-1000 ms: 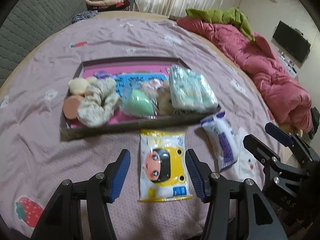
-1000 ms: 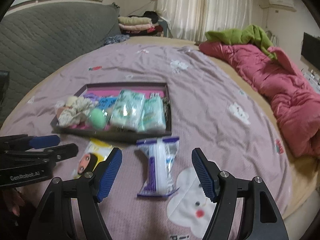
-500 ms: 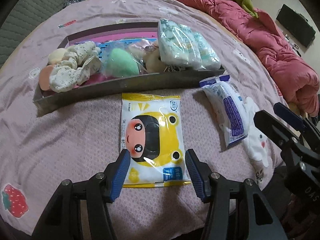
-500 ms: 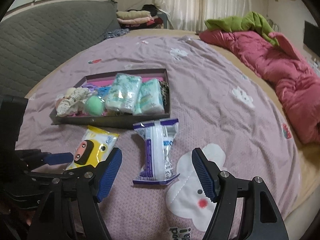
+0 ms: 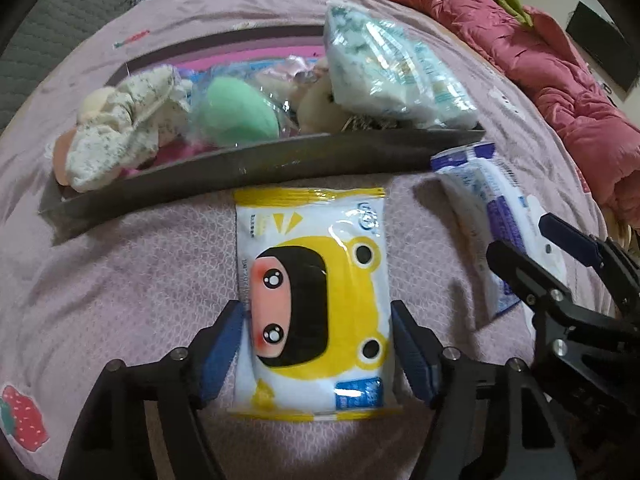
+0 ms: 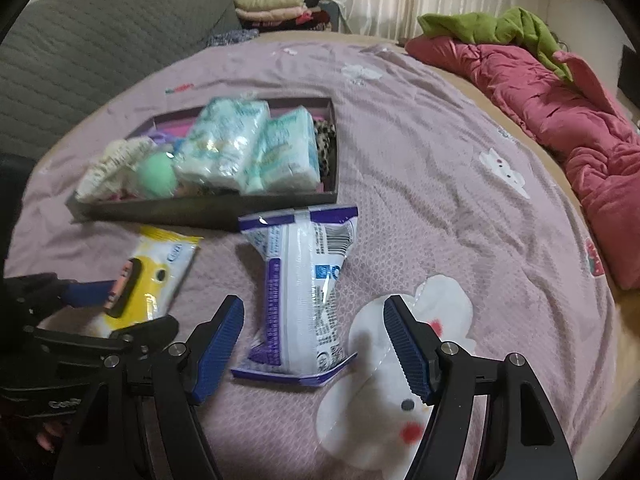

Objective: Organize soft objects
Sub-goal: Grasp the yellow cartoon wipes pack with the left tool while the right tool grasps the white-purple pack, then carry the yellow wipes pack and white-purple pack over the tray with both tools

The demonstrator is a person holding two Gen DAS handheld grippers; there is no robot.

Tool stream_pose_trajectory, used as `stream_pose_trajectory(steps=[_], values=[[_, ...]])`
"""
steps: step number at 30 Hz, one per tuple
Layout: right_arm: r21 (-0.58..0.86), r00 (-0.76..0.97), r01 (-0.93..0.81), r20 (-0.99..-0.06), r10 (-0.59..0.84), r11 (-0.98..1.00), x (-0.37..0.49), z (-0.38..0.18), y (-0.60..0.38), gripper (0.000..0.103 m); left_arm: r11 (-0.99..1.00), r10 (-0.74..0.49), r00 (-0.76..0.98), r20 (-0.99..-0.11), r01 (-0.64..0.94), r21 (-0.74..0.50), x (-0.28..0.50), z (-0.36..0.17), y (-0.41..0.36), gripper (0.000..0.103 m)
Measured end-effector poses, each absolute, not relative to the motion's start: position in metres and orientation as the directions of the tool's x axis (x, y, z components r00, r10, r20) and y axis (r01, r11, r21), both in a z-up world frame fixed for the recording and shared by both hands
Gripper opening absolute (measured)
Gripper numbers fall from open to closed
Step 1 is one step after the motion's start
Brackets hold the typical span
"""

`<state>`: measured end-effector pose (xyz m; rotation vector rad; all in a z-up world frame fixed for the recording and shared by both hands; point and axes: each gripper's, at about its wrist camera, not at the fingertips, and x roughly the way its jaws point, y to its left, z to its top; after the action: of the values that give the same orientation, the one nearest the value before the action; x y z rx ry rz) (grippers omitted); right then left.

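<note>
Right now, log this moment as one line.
left gripper: open, straddling yellow wipes pack | right gripper: open, around purple-white pack | tray: filled | both packs on bedspread

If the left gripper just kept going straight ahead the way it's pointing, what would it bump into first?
The left gripper already straddles the yellow wipes pack, so it would likely press into that first; beyond it stands the near wall of the tray.

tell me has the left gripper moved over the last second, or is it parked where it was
Yes. The left gripper has moved forward and down toward the tray; the yellow wipes pack now lies between its open fingers instead of ahead of them.
</note>
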<state>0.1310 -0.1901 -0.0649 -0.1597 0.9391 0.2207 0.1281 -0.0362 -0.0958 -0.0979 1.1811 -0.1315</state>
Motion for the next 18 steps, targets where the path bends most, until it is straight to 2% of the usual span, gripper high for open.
stream_pose_trajectory(steps=[8, 10, 12, 14, 18], values=[[-0.034, 0.570, -0.257, -0.813, 0.122, 0.966, 0.146, -0.083, -0.193, 0.074, 0.991, -0.133, 0.413, -0.901, 0.028, -0.133, 0.137, -0.100, -0.041, 0.073], [-0.044, 0.582, -0.268, -0.803, 0.125, 0.962, 0.145, -0.081, -0.192, 0.059, 0.990, -0.136, 0.419, -0.898, 0.027, -0.137, 0.137, -0.100, -0.039, 0.071], [-0.028, 0.590, -0.269, -0.795, 0.142, 0.963, 0.145, -0.078, -0.192, 0.038, 0.991, -0.131, 0.430, -0.893, 0.024, -0.133, 0.137, -0.096, -0.037, 0.059], [-0.017, 0.591, -0.271, -0.792, 0.153, 0.962, 0.144, -0.076, -0.192, 0.036, 0.990, -0.138, 0.441, -0.887, 0.024, -0.142, 0.134, -0.092, -0.030, 0.052], [-0.001, 0.600, -0.269, -0.782, 0.167, 0.963, 0.141, -0.068, -0.192, 0.034, 0.983, -0.175, 0.443, -0.879, 0.028, -0.181, 0.132, -0.087, -0.020, 0.050]])
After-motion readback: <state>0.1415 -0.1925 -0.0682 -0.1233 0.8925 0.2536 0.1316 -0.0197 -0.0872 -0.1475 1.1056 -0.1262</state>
